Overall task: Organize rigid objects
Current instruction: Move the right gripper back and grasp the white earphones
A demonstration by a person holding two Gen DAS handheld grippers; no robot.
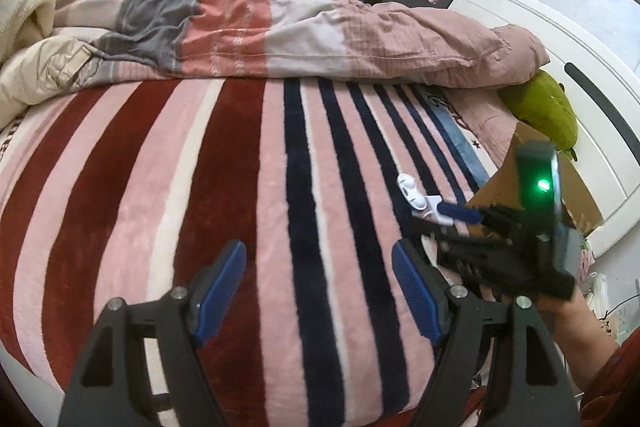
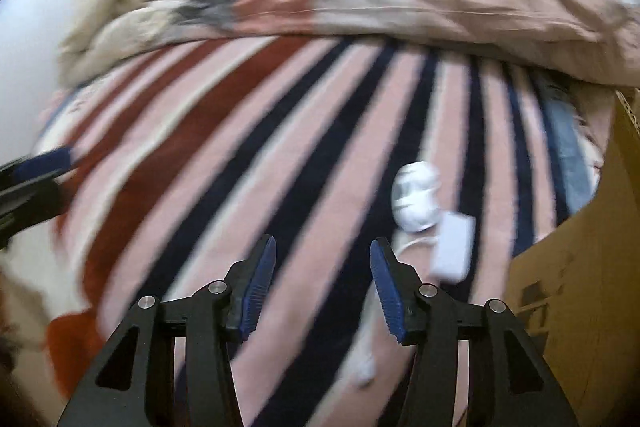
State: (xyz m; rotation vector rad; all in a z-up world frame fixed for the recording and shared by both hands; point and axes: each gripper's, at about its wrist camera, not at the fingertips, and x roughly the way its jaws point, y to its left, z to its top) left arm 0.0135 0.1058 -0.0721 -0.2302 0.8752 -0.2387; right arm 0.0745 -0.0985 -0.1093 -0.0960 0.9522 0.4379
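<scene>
A white rounded plastic item [image 2: 414, 197] lies on the striped blanket [image 2: 248, 155], and a white rectangular charger block [image 2: 454, 251] with a thin white cable lies just beside it. My right gripper [image 2: 324, 243] hovers above the blanket a little short and left of them, open, with nothing between its fingers. In the left wrist view the white item [image 1: 410, 191] shows at the right, with a blue pad [image 1: 460, 213] of the right gripper close by it. My left gripper [image 1: 320, 251] is open over bare blanket, holding nothing.
A cardboard box [image 2: 580, 287] stands at the right edge of the bed, also seen as the box [image 1: 516, 183] behind the right gripper. A crumpled duvet [image 1: 280, 19] covers the far half. A green plush toy [image 1: 544, 111] lies by the white bed board [image 1: 580, 75].
</scene>
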